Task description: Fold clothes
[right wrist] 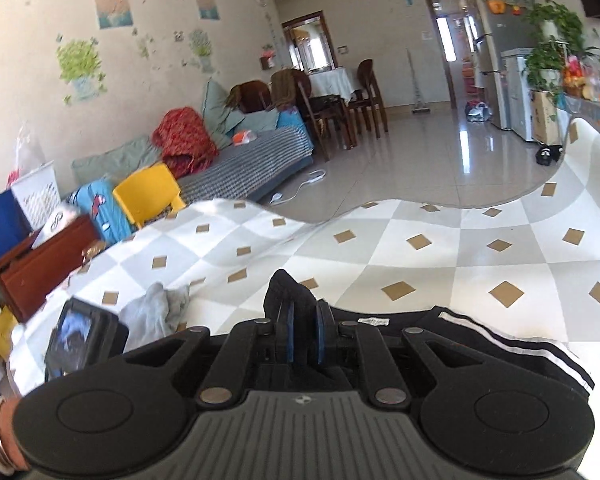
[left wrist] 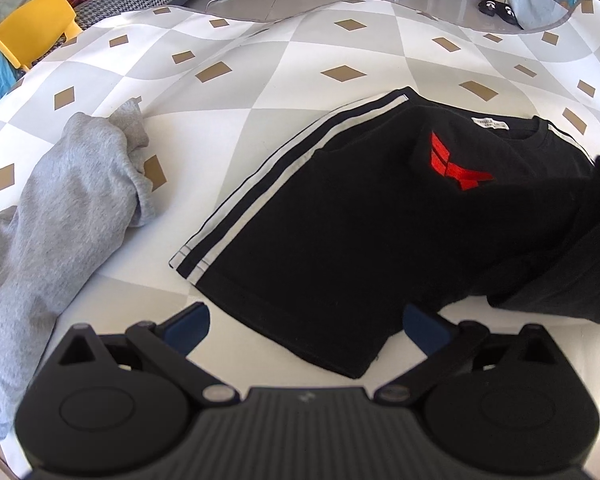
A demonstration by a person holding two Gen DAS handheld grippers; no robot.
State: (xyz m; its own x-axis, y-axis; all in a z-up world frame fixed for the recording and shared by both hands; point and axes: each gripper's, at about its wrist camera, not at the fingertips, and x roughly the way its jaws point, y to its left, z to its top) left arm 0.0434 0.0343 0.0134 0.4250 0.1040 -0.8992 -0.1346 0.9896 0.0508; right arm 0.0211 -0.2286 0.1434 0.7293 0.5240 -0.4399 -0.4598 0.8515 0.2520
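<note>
A black T-shirt [left wrist: 340, 216] with white side stripes and a red chest emblem lies on the checked cloth, partly folded. My left gripper [left wrist: 306, 326] hovers open above its near hem, blue pads wide apart and touching nothing. In the right wrist view my right gripper [right wrist: 303, 320] is shut on a bunch of the black T-shirt [right wrist: 290, 290], lifted off the surface; the rest of the shirt [right wrist: 480, 344] trails below to the right. At the right edge of the left wrist view that raised fabric [left wrist: 596, 216] hangs as a dark fold.
A crumpled grey garment [left wrist: 56, 216] lies left of the shirt. The checked tablecloth [left wrist: 260, 60] ends at a wavy far edge. Beyond it stand a yellow chair [right wrist: 148, 192], a sofa with blankets [right wrist: 236, 160] and a dining table. The left gripper's camera [right wrist: 86, 332] shows at lower left.
</note>
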